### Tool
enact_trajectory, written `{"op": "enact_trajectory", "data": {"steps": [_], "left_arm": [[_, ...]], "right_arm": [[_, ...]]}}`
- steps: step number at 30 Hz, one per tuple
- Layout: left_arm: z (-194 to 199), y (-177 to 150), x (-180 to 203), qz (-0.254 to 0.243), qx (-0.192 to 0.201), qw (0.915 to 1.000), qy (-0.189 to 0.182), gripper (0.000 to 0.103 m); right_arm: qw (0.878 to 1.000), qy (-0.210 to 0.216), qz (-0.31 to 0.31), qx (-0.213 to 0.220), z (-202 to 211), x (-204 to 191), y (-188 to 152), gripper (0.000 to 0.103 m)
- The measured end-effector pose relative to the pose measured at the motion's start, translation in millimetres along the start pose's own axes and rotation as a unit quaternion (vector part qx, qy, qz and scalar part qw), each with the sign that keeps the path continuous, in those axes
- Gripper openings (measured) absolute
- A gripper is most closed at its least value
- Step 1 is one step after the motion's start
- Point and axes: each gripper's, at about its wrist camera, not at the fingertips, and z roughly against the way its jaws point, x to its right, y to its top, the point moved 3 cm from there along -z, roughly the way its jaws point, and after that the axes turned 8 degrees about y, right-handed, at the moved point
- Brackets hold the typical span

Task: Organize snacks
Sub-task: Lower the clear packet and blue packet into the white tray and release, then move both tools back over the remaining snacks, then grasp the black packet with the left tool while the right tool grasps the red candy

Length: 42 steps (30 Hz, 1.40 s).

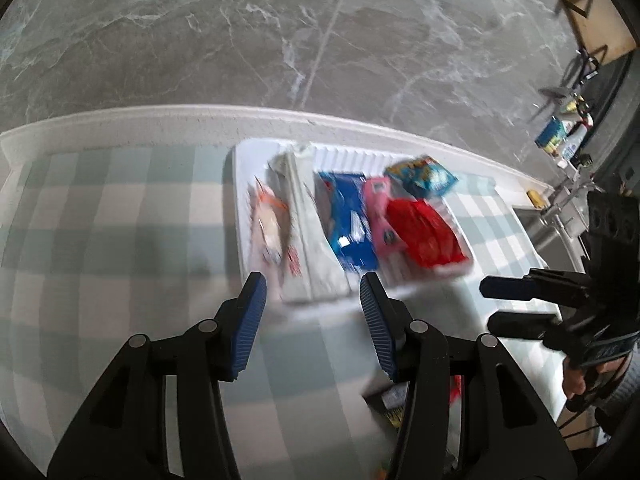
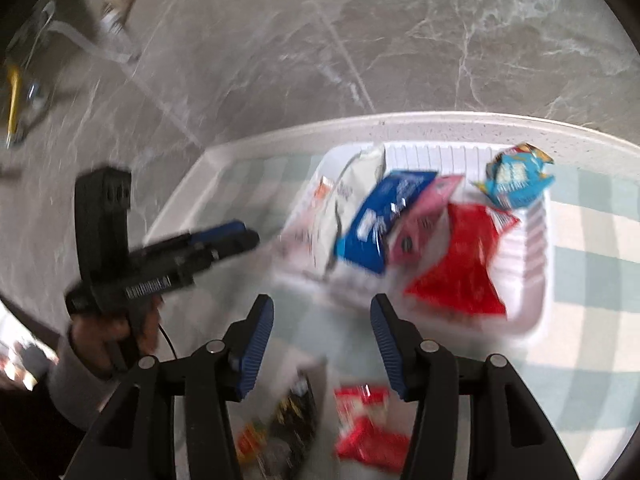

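A white ribbed tray (image 1: 239, 216) (image 2: 538, 276) on the checked tablecloth holds several snack packs: a white bag (image 1: 304, 216) (image 2: 352, 188), a blue pack (image 1: 348, 220) (image 2: 384, 216), a pink pack (image 1: 380, 208) (image 2: 428, 208), a red bag (image 1: 424, 228) (image 2: 464, 268) and a light-blue bag (image 1: 424, 176) (image 2: 516, 178) on the far rim. My left gripper (image 1: 312, 292) (image 2: 250, 236) hangs open above the tray's near edge, holding nothing. My right gripper (image 2: 322, 320) (image 1: 490, 307) is open and holds nothing. Below it lie a loose red-and-white pack (image 2: 366, 424) and a black pack (image 2: 296, 412).
The table's white edge (image 1: 160, 118) runs behind the tray, with grey marble floor (image 1: 280, 32) beyond. Bottles and a box (image 1: 560, 136) stand on the floor at the right, near a wooden stool (image 1: 592, 12). A hand and grey sleeve (image 2: 80, 360) hold the left gripper.
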Motion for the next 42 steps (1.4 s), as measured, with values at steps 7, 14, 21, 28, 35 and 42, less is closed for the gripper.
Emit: {"op": "enact_trajectory", "data": {"steps": [7, 14, 21, 28, 35, 42], "left_arm": [[13, -44, 22, 0.011, -0.025, 0.9995, -0.012, 0.048], [22, -69, 43, 0.005, -0.037, 0.9991, -0.018, 0.049], [30, -85, 62, -0.018, -0.055, 0.998, -0.026, 0.051], [25, -111, 84, -0.046, -0.098, 0.9937, -0.029, 0.052], [11, -128, 98, -0.051, -0.129, 0.99, -0.025, 0.052], [1, -135, 105, -0.055, -0.143, 0.988, -0.02, 0.052]], "right_arm": [[0.996, -0.027, 0.039, -0.071, -12, 12, -59, 0.057], [0.994, -0.072, 0.01, -0.076, -7, 40, -87, 0.059], [0.984, -0.169, -0.044, -0.04, 29, 78, -88, 0.059], [0.984, -0.169, -0.047, -0.018, 57, 87, -102, 0.059], [0.981, -0.187, 0.026, -0.035, 53, 72, -107, 0.06], [0.971, -0.209, 0.098, -0.064, 43, 67, -106, 0.06]]}}
